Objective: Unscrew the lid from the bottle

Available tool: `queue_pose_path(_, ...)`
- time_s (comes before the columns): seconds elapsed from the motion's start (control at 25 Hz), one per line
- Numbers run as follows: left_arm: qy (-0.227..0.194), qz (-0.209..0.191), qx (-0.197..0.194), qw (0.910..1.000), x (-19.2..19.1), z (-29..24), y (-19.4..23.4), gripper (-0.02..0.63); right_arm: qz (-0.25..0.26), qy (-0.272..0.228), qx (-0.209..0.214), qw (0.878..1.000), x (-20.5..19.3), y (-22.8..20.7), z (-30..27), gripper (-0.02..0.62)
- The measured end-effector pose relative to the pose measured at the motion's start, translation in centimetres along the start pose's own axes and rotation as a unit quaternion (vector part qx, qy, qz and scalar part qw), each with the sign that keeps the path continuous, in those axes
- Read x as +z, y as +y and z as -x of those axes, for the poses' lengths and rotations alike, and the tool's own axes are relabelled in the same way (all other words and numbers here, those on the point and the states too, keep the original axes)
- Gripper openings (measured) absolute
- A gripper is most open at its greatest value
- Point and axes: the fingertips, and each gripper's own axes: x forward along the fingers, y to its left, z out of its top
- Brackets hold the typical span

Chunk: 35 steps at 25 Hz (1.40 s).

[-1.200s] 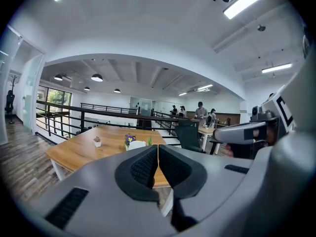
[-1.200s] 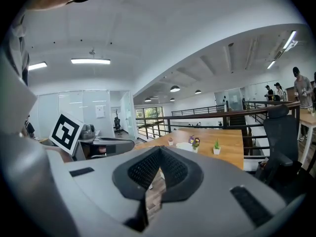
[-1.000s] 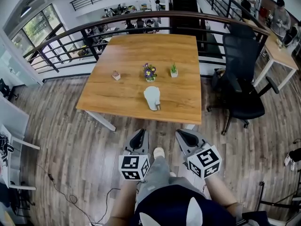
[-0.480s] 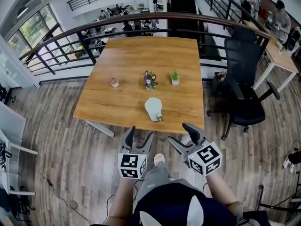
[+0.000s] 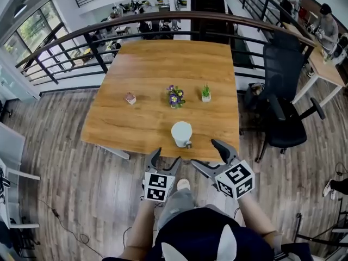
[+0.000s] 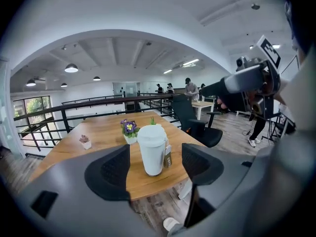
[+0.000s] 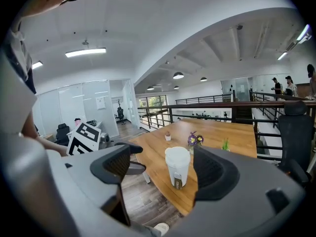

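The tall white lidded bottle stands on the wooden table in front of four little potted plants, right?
Three, not four. The head view shows the tall white lidded bottle on the wooden table in front of three little potted plants: pink, purple-flowered, green.

A wooden table (image 5: 152, 75) stands on a wood floor (image 5: 70, 173); three little pots sit on it in a row: pink plant (image 5: 130, 98), purple flowers (image 5: 174, 97), green plant (image 5: 206, 93); a black chair (image 5: 283, 107) stands beside it; a dark railing (image 5: 81, 42) curves behind.
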Motion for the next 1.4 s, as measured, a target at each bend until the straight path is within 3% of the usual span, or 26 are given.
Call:
queue_pose_path(0.44,0.056,-0.02,-0.04,0.9974,-3.2,-6.2,1.5,0.316,-0.007,0.088,0.002,0.996,-2.7,-3.0,-8.0,0.402)
queue_pose_path(0.8,0.086,-0.039,-0.084,0.9919,-5.5,-10.8,1.3,0.317,0.003,0.168,-0.01,0.986,-5.1,-5.0,-13.1,0.414)
queue_pose_path(1.24,0.084,-0.053,-0.149,0.9839,-5.8,-13.0,0.9,0.316,0.024,0.209,-0.007,0.978,-7.0,-5.5,-16.3,0.393)
queue_pose_path(1.4,0.079,-0.078,-0.174,0.9784,-5.8,-13.8,0.7,0.316,0.044,0.214,-0.003,0.976,-7.3,-5.4,-16.2,0.379)
